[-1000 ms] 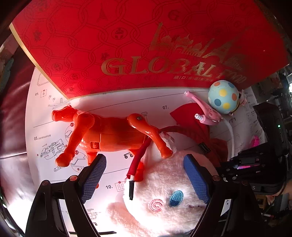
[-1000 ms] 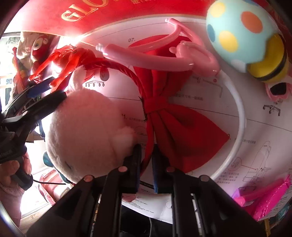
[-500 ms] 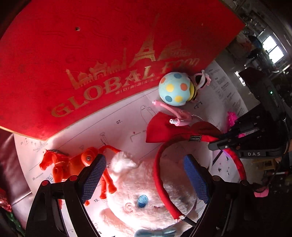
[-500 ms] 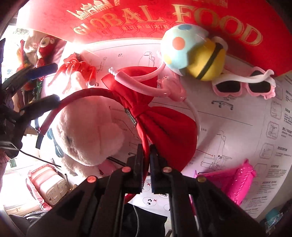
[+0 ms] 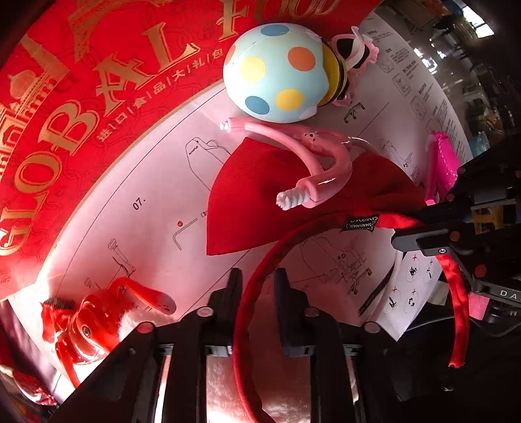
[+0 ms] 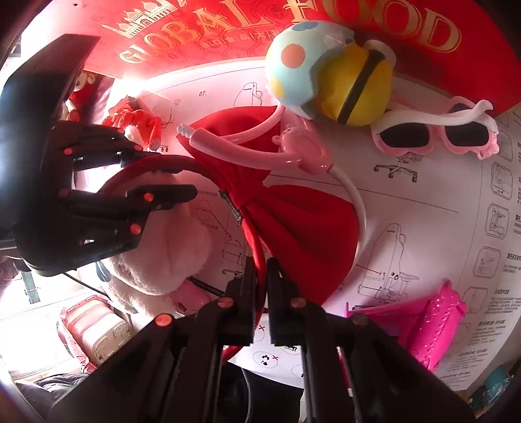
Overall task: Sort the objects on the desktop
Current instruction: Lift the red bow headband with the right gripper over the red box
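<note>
The white instruction sheet (image 6: 423,201) has bare room at 3 o'clock in the right wrist view; the red cardboard box with gold letters (image 6: 374,19) closes the edge at 12 o'clock. The red fabric headband with a big bow (image 6: 306,234) lies in the middle, over the white plush toy (image 6: 172,247). The right gripper (image 6: 260,279) is nearly closed and pinches the band. The left gripper (image 5: 257,286) stands narrowly around the band's other side (contact cannot be told). The dotted pale-blue egg toy (image 5: 276,71) sits at 12 o'clock.
</note>
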